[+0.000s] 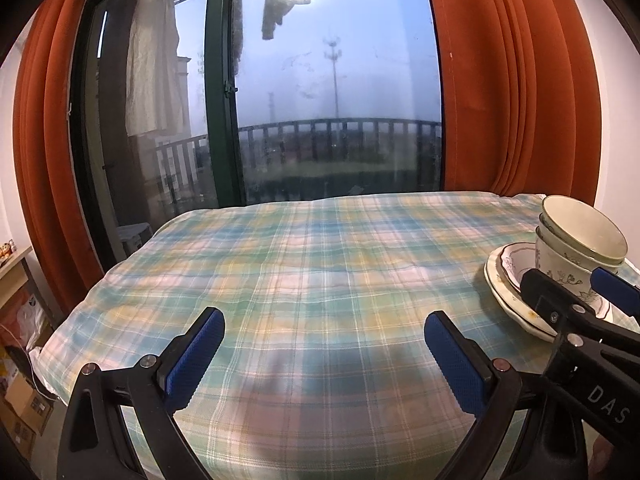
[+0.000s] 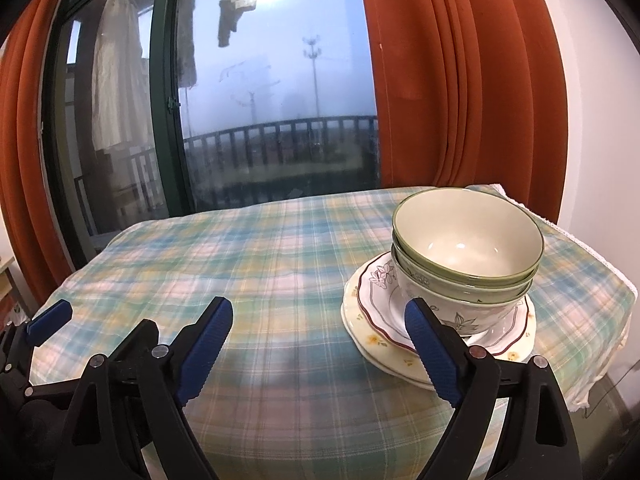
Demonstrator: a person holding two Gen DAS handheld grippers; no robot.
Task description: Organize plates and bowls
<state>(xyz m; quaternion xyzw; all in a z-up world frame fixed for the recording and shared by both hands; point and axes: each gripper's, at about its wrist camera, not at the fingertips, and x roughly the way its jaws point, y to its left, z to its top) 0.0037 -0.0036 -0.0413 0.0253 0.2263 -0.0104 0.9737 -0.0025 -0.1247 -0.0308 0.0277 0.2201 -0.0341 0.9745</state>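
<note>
Right tongs [image 2: 318, 340] (gaping) just beside stacked bowls [image 2: 468, 248].

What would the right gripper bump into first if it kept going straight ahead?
Probably just the checked tablecloth. The right gripper is open and aims left of the stacked bowls and plates; its right-hand finger might graze the plates' rim, though depth is unclear.
</note>
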